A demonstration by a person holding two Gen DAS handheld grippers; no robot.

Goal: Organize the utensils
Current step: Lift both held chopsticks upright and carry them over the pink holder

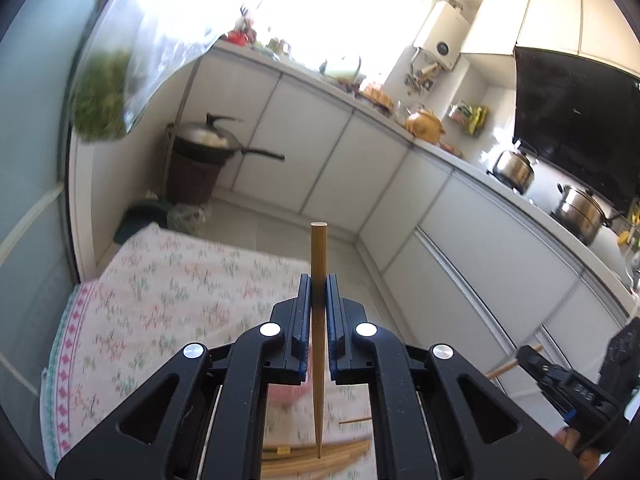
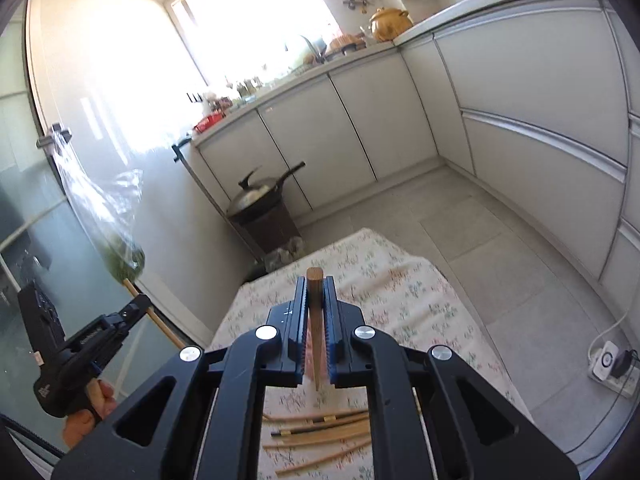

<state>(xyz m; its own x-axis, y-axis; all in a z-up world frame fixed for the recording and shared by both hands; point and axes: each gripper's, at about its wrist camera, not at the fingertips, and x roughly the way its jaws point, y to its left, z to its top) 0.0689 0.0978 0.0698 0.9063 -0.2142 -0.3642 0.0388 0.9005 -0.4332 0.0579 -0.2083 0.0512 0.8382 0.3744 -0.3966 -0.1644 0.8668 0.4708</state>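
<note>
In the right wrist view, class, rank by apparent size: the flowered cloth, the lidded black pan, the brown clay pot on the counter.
1. flowered cloth, clearly largest.
2. lidded black pan.
3. brown clay pot, smallest.
The pot sits farther from the camera than the pan, so their order is less certain.

The worktop (image 2: 400, 280) is covered by a floral cloth (image 2: 380, 300); loose bamboo chopsticks (image 2: 320, 432) are scattered near its near edge.

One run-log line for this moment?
left tool: shut on chopstick | right tool: shut on chopstick | loose chopsticks: on flowered cloth
</note>
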